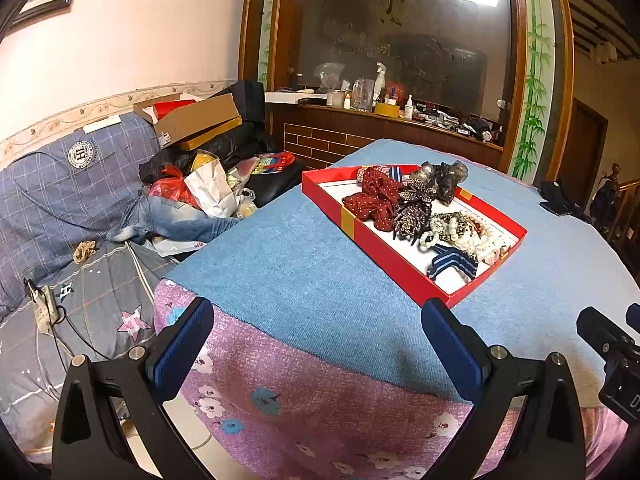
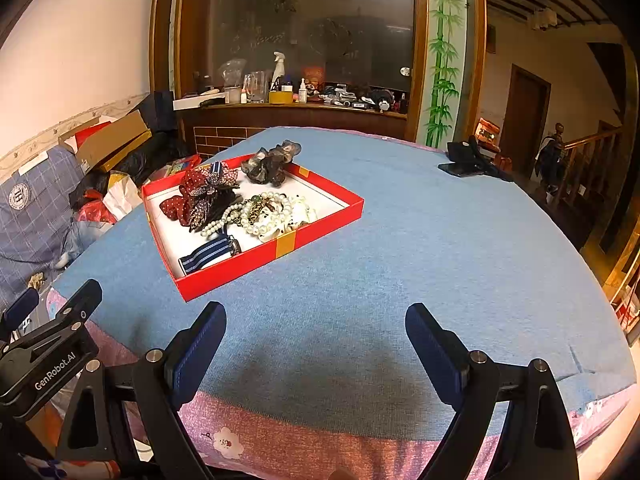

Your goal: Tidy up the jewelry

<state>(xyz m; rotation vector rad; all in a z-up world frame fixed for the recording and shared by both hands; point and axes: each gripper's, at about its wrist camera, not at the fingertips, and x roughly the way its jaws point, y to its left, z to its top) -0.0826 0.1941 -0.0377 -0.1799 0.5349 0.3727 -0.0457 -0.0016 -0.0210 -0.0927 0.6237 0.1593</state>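
Both pairs of fingers stand spread wide with nothing between them: the left gripper hangs over the near edge of the surface, short of the red tray, and the right gripper hovers beside it, also short of the tray and a little to its right. All the jewelry in sight lies inside the tray: a red dotted scrunchie at its left, a rhinestone hair clip on top of that, a grey scrunchie at its far corner, pearl strands heaped in the middle, and a navy striped band at its near corner. No loose piece shows on the blue cloth around the tray, so the gathering looks done, though the heap could as well be awaiting sorting. The pearl pile is too tangled to count, and whatever lies beneath the scrunchies is hidden.
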